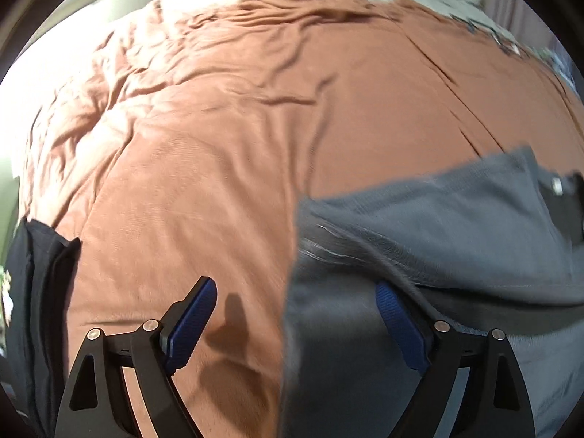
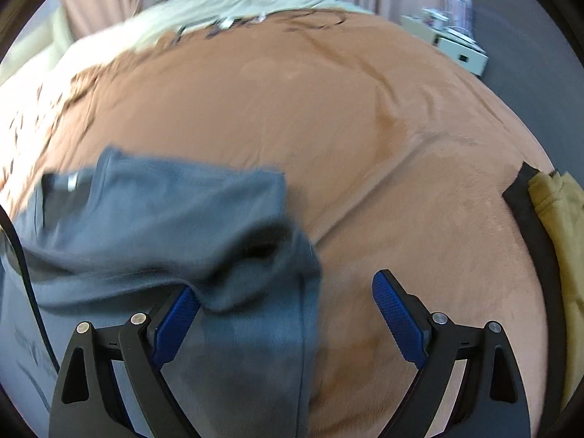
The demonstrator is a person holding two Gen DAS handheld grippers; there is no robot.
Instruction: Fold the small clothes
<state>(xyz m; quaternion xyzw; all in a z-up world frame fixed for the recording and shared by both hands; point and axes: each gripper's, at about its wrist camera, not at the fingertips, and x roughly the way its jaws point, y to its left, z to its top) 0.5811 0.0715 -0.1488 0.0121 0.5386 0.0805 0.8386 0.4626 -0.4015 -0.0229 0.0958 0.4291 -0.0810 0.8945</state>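
You are hovering the left gripper [image 1: 295, 304] and right gripper [image 2: 286, 301], both jaws wide and empty, over a soft, limp grey garment [image 2: 153, 211]; pinch its outer edges.

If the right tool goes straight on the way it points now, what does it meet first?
Most likely the grey garment, whose edge lies between the open right tool fingers; the brown blanket lies under it. Depth is unclear.

brown bedspread [image 2: 365, 127] open; yellow cloth [image 2: 562, 226] rightward
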